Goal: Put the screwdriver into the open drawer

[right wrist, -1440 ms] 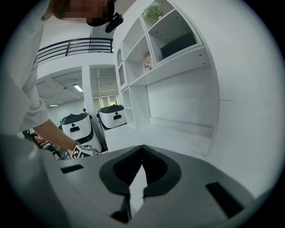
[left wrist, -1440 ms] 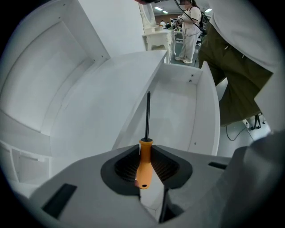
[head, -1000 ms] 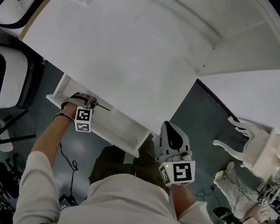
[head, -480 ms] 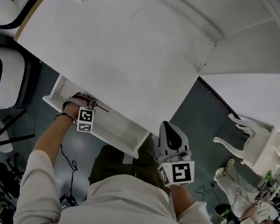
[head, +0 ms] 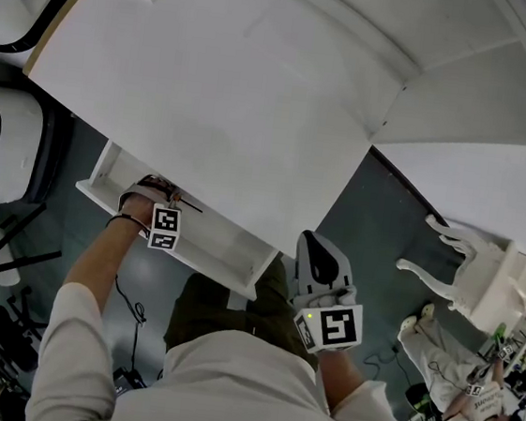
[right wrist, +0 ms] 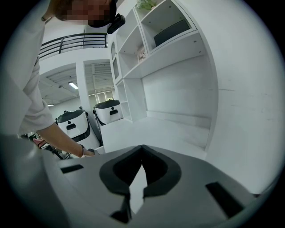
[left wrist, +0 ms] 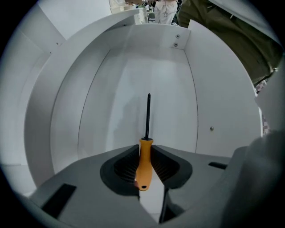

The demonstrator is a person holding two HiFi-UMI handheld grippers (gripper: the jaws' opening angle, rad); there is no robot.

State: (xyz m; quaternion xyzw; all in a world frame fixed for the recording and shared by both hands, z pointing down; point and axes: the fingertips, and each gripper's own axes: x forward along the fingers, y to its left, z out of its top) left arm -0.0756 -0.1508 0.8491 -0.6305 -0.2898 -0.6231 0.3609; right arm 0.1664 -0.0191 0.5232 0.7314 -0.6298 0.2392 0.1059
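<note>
Above one open drawer, left gripper jaws clamp one screwdriver.

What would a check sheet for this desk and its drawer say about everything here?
Surface: white desk top, bare.
Job's things: white drawer open; orange-handled screwdriver pointing into it.
Clutter: nothing seen.
Grippers: left gripper shut on the screwdriver's handle; right gripper shut, empty, off to the drawer's side.
Cables: thin dark cable below the left arm.
Surroundings: grey floor, white chair, white shelves.
</note>
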